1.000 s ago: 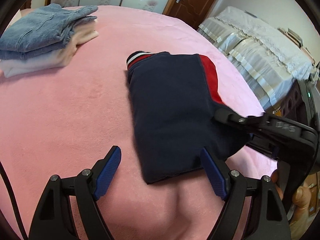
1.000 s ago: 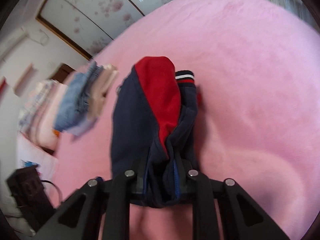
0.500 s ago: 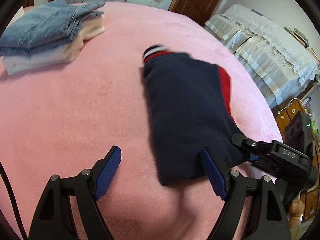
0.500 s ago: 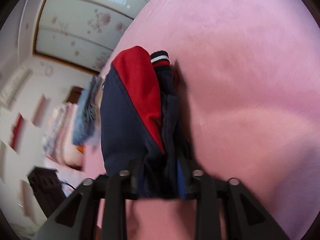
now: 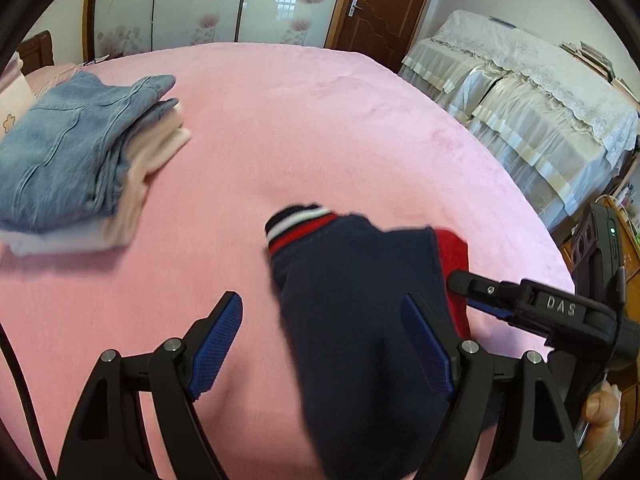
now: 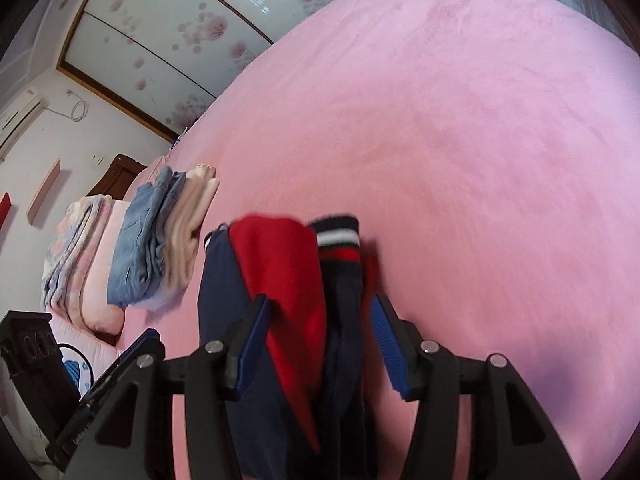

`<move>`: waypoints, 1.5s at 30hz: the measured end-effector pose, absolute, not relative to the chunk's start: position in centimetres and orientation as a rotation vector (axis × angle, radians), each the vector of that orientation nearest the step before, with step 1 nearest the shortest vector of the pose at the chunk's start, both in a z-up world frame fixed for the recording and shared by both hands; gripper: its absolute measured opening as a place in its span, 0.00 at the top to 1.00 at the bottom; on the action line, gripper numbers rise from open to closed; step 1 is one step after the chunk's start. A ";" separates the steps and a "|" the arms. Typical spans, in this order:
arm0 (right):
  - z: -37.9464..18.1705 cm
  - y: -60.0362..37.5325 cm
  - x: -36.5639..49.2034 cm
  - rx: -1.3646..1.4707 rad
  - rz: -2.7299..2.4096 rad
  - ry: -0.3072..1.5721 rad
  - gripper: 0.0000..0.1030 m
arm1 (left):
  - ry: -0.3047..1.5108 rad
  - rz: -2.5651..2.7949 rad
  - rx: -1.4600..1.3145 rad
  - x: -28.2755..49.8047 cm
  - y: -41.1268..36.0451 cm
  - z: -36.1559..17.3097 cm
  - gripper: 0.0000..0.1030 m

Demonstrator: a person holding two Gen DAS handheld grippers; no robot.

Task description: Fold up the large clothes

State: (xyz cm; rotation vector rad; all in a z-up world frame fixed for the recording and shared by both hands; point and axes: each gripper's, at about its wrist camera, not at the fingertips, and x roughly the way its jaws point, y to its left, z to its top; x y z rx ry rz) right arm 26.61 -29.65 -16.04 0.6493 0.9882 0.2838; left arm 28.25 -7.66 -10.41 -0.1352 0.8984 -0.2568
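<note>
A folded navy and red garment [image 5: 360, 320] with a striped cuff lies on the pink bed [image 5: 300, 128]. My left gripper [image 5: 320, 344] is open, its right finger over the garment's near end, its left finger over bare blanket. My right gripper [image 6: 316, 344] is open around the garment's edge [image 6: 292, 300], the fabric loose between the blue pads. It also shows in the left wrist view [image 5: 532, 308] at the garment's right side.
A stack of folded clothes with blue jeans on top [image 5: 76, 156] sits at the far left of the bed. Folded quilts [image 6: 80, 252] lie beyond it. A covered sofa [image 5: 520, 104] and wooden furniture stand off the bed's right edge.
My right gripper has opened and let go of the garment, which it held shut before. The garment has come nearer in both views, and the left gripper has shifted over it.
</note>
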 end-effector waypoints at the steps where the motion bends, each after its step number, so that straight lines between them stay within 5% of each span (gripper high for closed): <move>1: -15.9 -29.4 27.0 0.640 0.289 0.981 0.49 | 0.903 -0.255 -0.142 28.9 -7.8 -10.5 0.22; 5: -15.4 -28.0 28.2 0.556 0.305 0.947 0.50 | 0.922 -0.249 -0.163 30.6 -8.5 -11.4 0.22; 7: -16.2 -27.6 28.7 0.474 0.262 0.962 0.87 | 0.948 -0.233 -0.160 31.2 -8.9 -12.5 0.22; 8: -17.1 -27.6 29.1 0.457 0.238 0.996 0.88 | 0.971 -0.217 -0.152 31.6 -9.1 -13.3 0.22; 18: -19.4 -29.8 28.0 0.593 0.216 0.997 0.86 | 1.035 -0.224 -0.256 31.8 -7.3 -15.8 0.22; 37: -10.6 -29.2 21.7 0.462 0.217 0.825 0.81 | 0.963 -0.227 -0.158 27.6 -9.4 -9.5 0.22; 42: -8.6 -28.3 20.6 0.388 0.224 0.789 0.81 | 0.958 -0.268 -0.159 26.4 -9.7 -7.9 0.05; 45: -7.5 -27.6 20.0 0.340 0.230 0.770 0.81 | 0.967 -0.293 -0.163 25.8 -9.8 -7.1 0.04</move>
